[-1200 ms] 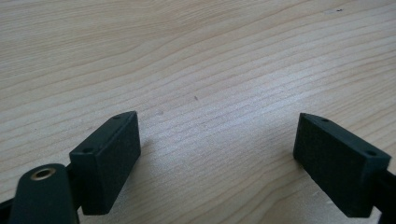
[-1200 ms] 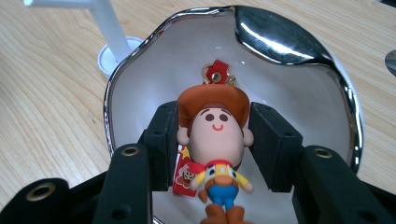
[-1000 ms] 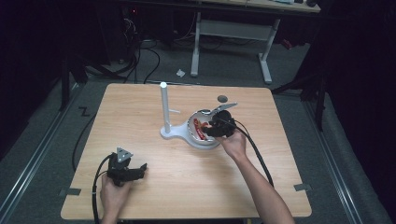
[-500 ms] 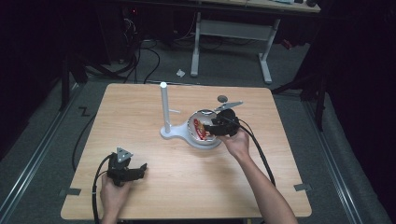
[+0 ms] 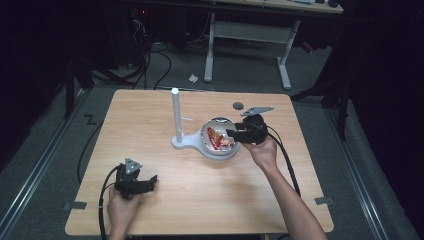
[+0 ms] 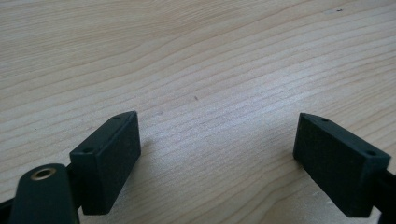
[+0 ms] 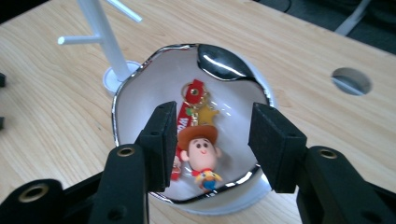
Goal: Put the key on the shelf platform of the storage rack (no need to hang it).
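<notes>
Right hand (image 5: 261,150) is out over the mid-right of the table (image 5: 165,210), forearm running in from the bottom edge at a slant, wrist a bit lifted. Right gripper (image 5: 235,136) points left across the rim of the white bowl (image 5: 216,152), hovering above it, not touching. From the right gripper view (image 7: 212,144) its jaws have just been closing in but there's a gap between them, nothing pinched; pads hang in the air above the bowl's inside.

The cowboy keychain (image 7: 201,151) lies flat on the bowl's floor (image 7: 140,100), doll head toward the near rim, red strap (image 7: 189,105) and gold star charm stretched toward the far side. Seen between the jaws, but below them, free of both pads.

White peg stand (image 5: 176,117) is upright just left of the bowl, base touching or v. close to it.

Left hand (image 5: 120,207) sits low at the near-left corner of the table, left gripper (image 5: 145,184) resting on the wood, pointing right. Left gripper view: jaws wide apart (image 6: 217,154), bare tabletop between them, holding nothing.
</notes>
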